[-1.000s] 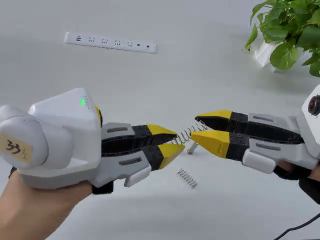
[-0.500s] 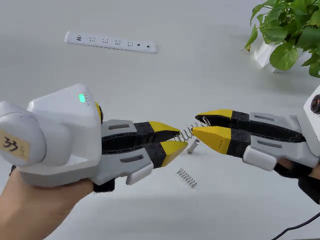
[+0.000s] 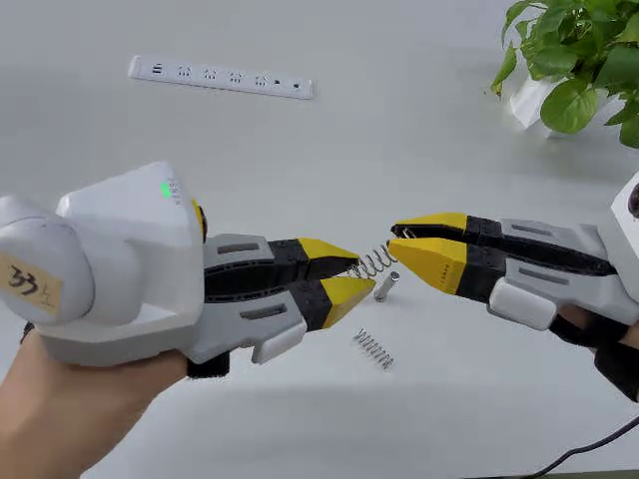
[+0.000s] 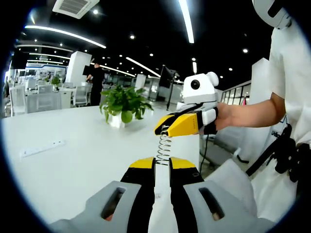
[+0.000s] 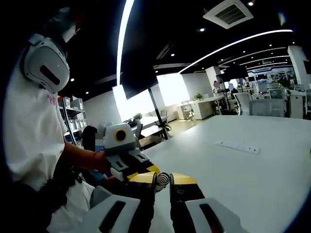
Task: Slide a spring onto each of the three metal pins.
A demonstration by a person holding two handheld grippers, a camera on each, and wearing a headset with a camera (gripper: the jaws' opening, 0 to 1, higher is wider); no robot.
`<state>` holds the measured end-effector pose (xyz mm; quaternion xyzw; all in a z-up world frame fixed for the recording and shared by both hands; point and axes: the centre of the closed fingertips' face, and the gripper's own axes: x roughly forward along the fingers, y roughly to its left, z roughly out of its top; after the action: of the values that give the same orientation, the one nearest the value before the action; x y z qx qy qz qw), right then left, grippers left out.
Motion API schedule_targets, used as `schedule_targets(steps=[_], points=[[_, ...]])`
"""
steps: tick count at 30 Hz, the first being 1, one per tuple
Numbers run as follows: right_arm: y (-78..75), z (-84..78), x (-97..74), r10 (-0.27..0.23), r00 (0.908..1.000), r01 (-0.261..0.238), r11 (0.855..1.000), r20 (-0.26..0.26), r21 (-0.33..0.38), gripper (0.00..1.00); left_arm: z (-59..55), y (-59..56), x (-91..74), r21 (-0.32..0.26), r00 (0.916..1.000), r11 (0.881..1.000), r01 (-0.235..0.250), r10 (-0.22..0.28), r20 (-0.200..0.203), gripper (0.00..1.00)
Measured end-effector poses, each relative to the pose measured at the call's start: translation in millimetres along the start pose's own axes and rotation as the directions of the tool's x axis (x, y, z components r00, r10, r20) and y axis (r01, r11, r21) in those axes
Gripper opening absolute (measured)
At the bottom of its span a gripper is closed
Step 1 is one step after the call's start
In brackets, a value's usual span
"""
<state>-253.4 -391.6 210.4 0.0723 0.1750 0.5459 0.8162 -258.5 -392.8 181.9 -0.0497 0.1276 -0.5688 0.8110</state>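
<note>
One spring [image 3: 377,260] pinched midair: your left claw [image 3: 361,272] and right claw [image 3: 397,249] nearly shut on its ends. Next: thread onto loose pin [image 3: 385,286]; needs bore aligned.

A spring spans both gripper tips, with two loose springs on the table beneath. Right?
No. The head view shows one loose spring and one metal pin on the table beneath; the held spring does span the left gripper and right gripper.
</note>
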Motion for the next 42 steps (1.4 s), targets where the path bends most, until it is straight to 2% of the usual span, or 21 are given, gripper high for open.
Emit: schedule_targets(steps=[15,29,42], points=[[6.9,1.5,3.9,0.025,0.9984,-0.028,0.998,-0.051,-0.052,0.06,-4.2,-4.7,2.3,0.010,0.9997,1.000,0.019,-0.019,-0.016,0.07],[15.9,-1.6,8.4,0.047,0.9918,-0.062,0.990,-0.119,-0.126,0.06,-9.0,-8.2,3.1,0.024,0.9991,0.999,0.030,-0.030,-0.031,0.06],[17.9,-3.7,6.9,0.068,0.9855,-0.087,0.989,-0.156,-0.121,0.08,-8.1,-11.1,4.2,0.029,0.9989,0.999,0.040,-0.039,-0.027,0.06]])
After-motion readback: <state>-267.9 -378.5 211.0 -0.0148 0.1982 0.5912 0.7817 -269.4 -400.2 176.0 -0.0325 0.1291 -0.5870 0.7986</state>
